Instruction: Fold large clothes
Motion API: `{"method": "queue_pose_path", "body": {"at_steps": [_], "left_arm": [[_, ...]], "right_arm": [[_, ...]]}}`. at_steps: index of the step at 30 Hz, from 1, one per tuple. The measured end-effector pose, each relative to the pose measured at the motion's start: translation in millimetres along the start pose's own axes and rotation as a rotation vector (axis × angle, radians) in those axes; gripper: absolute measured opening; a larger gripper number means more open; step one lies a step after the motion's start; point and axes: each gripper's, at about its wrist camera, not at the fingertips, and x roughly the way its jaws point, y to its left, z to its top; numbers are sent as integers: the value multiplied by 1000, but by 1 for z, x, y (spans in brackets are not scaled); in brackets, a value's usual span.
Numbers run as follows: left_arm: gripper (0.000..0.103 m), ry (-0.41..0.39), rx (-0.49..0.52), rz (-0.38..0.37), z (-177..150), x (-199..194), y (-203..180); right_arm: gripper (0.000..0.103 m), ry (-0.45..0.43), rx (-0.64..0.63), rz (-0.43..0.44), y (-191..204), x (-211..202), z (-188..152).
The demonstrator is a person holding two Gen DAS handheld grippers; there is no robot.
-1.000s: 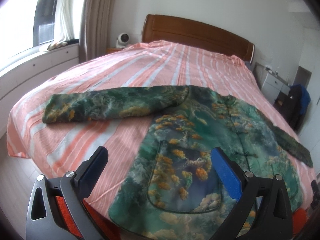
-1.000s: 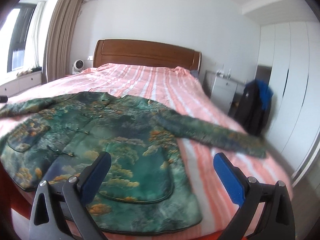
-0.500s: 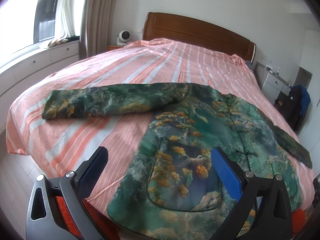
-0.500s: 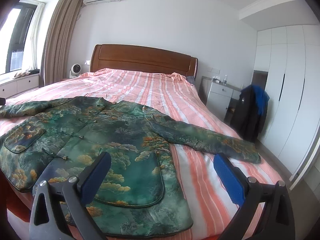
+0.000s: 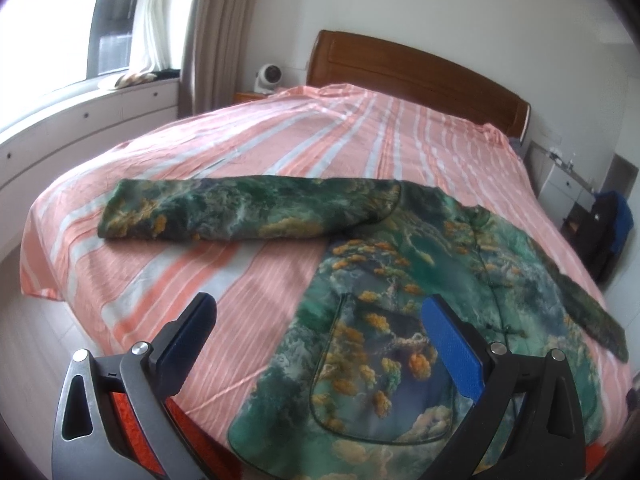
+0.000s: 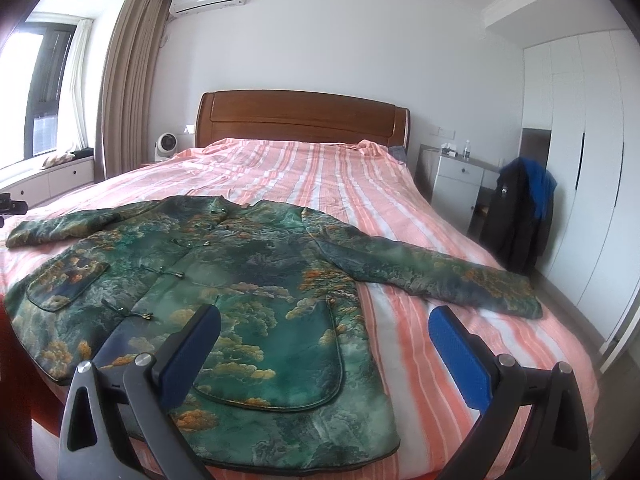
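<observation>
A green patterned jacket [image 5: 420, 280] [image 6: 224, 264] lies flat, front up, on the striped pink bed [image 5: 280, 136] [image 6: 320, 176], both sleeves spread out. Its left sleeve [image 5: 240, 210] stretches toward the window side. Its right sleeve [image 6: 424, 272] points toward the wardrobe. My left gripper [image 5: 320, 320] hovers open above the foot of the bed, over the jacket's lower left edge, holding nothing. My right gripper [image 6: 324, 328] is open too, above the jacket's lower right pocket and the bare sheet beside it. Neither touches the cloth.
A wooden headboard [image 6: 300, 124] stands at the far end. A small fan [image 6: 166, 146] sits on the left nightstand. A white nightstand [image 6: 456, 184] and a chair draped with dark and blue clothes [image 6: 520, 212] stand right of the bed. Window-side drawers [image 5: 88, 120] run along the left.
Both grippers have risen and tilted, so the jacket sits lower in each view. The jacket has not moved. Both grippers stay open.
</observation>
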Motion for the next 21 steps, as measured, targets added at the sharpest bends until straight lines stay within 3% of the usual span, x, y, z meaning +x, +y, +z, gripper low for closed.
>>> {"method": "queue_pose_path", "body": {"at_steps": [21], "left_arm": [[102,24,-32,51,-7,5,12]], "right_arm": [[102,84,-80,13,20,12,-10]]}}
